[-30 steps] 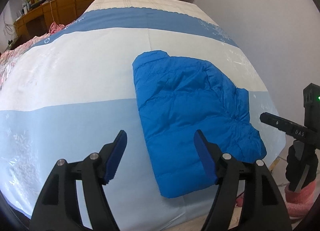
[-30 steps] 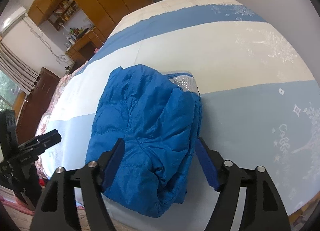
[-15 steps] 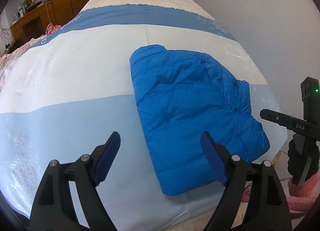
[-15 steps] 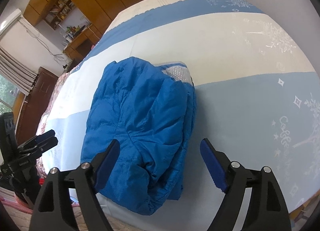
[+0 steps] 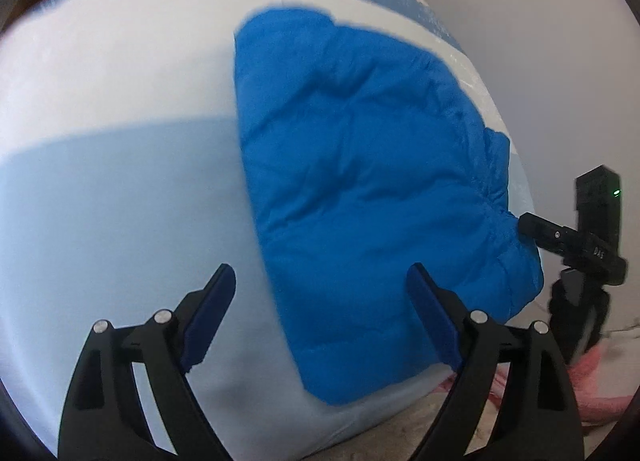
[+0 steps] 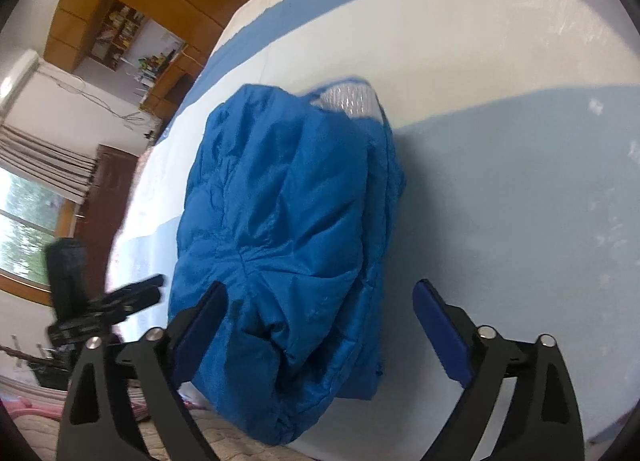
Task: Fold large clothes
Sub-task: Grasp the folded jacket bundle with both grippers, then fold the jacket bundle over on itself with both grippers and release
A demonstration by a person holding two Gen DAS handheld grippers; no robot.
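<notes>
Blue quilted puffer jacket (image 5: 372, 197), already doubled into a thick bundle, is found lying at the near corner of the bed covered with a pale blue-and-white banded sheet (image 5: 120, 189), its lower edge overhanging. The left gripper (image 5: 320, 317) and right gripper (image 6: 316, 325) are held above it, jaws wide and opening, nothing clamped. Risk is judged twofold: only the slippery top layer may be pinched, and the bundle may be dragged off the edge.

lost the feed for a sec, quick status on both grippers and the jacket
Left gripper and right gripper both opening, nothing pinched. Blue jacket lies bunched at the near edge of the bed. Nothing in the way.
</notes>
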